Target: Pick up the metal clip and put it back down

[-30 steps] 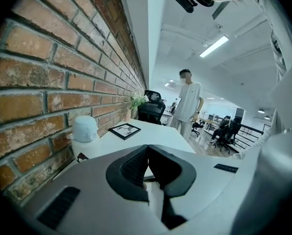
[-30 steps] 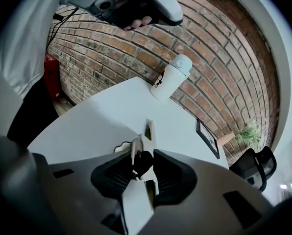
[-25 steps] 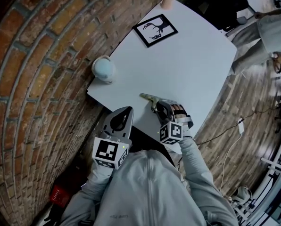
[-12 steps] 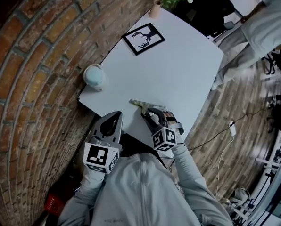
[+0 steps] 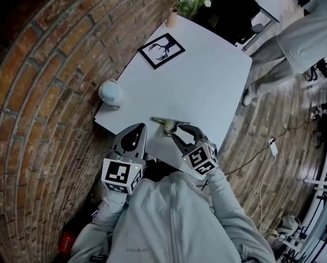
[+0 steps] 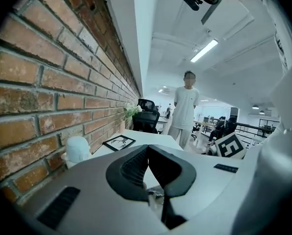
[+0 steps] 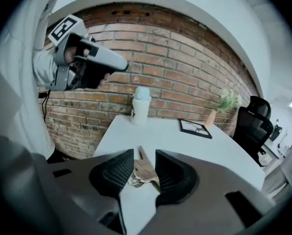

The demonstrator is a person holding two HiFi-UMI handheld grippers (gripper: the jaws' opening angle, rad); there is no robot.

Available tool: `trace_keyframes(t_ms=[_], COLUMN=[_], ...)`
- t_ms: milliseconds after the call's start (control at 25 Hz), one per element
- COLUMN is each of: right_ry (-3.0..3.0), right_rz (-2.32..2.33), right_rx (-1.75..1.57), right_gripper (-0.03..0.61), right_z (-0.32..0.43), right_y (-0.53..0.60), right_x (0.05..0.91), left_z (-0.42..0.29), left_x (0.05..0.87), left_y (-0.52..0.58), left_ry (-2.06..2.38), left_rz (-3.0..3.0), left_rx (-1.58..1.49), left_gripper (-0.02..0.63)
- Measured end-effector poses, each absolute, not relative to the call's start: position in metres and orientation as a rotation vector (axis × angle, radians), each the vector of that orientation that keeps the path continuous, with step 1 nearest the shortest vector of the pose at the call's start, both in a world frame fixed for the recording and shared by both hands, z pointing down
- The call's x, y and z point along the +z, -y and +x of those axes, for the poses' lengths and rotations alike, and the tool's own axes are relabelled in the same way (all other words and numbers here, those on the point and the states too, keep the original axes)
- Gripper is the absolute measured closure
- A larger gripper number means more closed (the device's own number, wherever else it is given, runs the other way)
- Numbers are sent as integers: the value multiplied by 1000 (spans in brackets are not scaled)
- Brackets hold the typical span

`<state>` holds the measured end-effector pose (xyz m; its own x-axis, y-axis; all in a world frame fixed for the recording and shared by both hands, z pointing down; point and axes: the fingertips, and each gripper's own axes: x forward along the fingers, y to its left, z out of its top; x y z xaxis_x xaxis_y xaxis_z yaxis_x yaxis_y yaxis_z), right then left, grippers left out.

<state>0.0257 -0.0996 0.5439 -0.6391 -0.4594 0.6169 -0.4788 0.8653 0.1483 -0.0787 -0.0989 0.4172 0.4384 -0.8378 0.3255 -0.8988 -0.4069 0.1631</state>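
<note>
Two tools hang close in front of the person's chest. The left tool (image 6: pixel 147 148) has its jaws pressed together at the tips with nothing in them, off the near edge of the counter (image 5: pixel 207 86). The right tool (image 7: pixel 144 153) stands spread. Its jaws have just been opening, and the metal clip (image 7: pixel 145 169) shows in the gap between them, close to one pad and clear of the other, so it looks unpinched.

In the head view the clip seems to lie on the counter near the front edge, just beyond the right tool's tips. It looks thin, stiff and light, with slick metal faces likely to skate on the smooth top. The best hold is probably across its flat sides at the thicker sprung end, pads square.

Farther off stand a white bottle (image 5: pixel 110 92) and a framed picture (image 5: pixel 161 50).
</note>
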Motion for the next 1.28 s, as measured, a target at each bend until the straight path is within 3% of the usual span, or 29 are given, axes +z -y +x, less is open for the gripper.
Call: trace_keyframes(t_ms=[560,1280], right_ry=[2622,2751], right_rz=[1179,1460], right_rx=[271,306], right_gripper=[462,555], right_z=[92,153], right_y=[122,107], right_x=[428,369], left_z=[-43,-20], left_x=[390,381], left_y=[110,115], left_ry=[1418,1379], left_rz=[2501,2545], left_rx=[231,217], left_gripper=[588,588])
